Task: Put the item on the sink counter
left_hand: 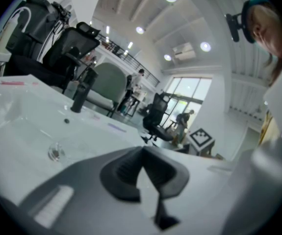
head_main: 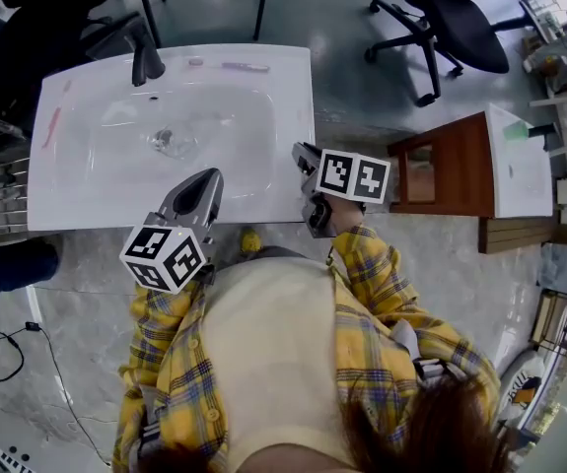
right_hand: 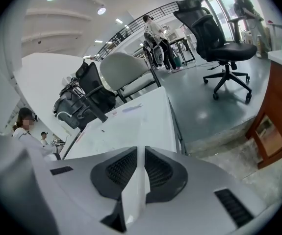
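Observation:
The white sink counter (head_main: 285, 97) fills the upper left of the head view. A thin purple item (head_main: 246, 66) lies on its back rim, and a thin red item (head_main: 51, 126) lies on its left side. The purple item (left_hand: 115, 127) shows small in the left gripper view, and again (right_hand: 131, 108) in the right gripper view. My left gripper (head_main: 207, 175) hangs over the basin's front edge, shut and empty (left_hand: 141, 151). My right gripper (head_main: 303, 152) is at the counter's right edge, also shut with nothing in it (right_hand: 141, 153).
A black faucet (head_main: 148, 64) stands at the back of the basin, and the drain (head_main: 170, 142) is at its middle. A brown cabinet with a white top (head_main: 451, 170) stands to the right. Office chairs (head_main: 451, 28) are behind it. A metal rack (head_main: 2, 190) adjoins the counter's left.

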`<state>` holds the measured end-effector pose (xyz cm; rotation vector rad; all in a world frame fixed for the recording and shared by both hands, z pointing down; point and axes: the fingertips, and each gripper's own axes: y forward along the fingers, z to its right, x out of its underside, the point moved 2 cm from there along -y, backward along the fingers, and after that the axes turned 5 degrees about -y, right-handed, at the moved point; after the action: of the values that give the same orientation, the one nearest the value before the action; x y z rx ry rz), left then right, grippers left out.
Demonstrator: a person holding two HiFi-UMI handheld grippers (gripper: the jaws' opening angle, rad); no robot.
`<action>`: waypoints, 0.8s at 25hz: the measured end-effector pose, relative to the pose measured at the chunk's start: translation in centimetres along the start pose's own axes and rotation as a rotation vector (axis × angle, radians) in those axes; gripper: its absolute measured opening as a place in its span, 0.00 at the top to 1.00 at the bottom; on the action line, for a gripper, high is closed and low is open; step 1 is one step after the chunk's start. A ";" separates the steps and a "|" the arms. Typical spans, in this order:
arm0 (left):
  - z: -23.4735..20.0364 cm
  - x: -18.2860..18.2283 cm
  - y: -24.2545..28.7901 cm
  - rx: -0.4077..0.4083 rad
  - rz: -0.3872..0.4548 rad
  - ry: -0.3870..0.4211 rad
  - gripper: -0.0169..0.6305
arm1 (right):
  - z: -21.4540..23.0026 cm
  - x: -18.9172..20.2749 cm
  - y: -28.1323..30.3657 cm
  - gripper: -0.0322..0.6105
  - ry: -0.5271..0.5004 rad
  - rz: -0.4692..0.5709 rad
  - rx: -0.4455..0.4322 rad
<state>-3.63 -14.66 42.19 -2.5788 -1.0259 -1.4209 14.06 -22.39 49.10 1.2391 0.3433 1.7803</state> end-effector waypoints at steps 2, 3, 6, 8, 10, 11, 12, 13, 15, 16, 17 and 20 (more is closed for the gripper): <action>0.0 0.1 0.0 0.001 0.000 -0.001 0.96 | 0.1 -0.2 0.1 0.88 -0.017 -0.001 0.015; -0.1 0.1 0.1 0.002 0.000 -0.001 0.96 | 0.1 -0.3 0.1 0.88 -0.022 -0.002 0.022; -0.2 0.1 0.3 0.000 -0.004 0.003 0.96 | 0.3 -0.6 0.2 0.88 -0.042 -0.005 0.047; -0.3 0.2 0.4 -0.004 -0.007 0.006 0.96 | 0.3 -0.8 0.2 0.88 -0.067 -0.009 0.064; -0.3 0.2 0.5 -0.007 -0.009 0.010 0.96 | 0.2 -0.9 0.2 0.88 -0.090 -0.012 0.080; -0.3 0.3 0.5 -0.008 -0.010 0.012 0.96 | 0.2 -1.0 0.2 0.88 -0.100 -0.014 0.087; -0.3 0.3 0.5 -0.007 -0.011 0.013 0.96 | 0.2 -1.0 0.3 0.88 -0.108 -0.016 0.094; -0.3 0.3 0.6 -0.005 -0.011 0.013 0.96 | 0.2 -1.0 0.3 0.88 -0.116 -0.019 0.099; -0.2 0.3 0.6 -0.003 -0.011 0.014 0.96 | 0.2 -1.0 0.4 0.88 -0.131 -0.022 0.105; -0.2 0.3 0.6 -0.003 -0.011 0.015 0.96 | 0.1 -0.9 0.4 0.88 -0.136 -0.023 0.105; -0.2 0.3 0.6 -0.003 -0.011 0.015 0.96 | 0.0 -0.9 0.4 0.88 -0.139 -0.024 0.105; -0.2 0.3 0.7 -0.004 -0.013 0.017 0.96 | -0.1 -0.8 0.5 0.88 -0.137 -0.023 0.100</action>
<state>-3.28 -15.13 42.70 -2.5633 -1.0406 -1.4464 13.74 -23.31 48.88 1.4144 0.3702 1.6652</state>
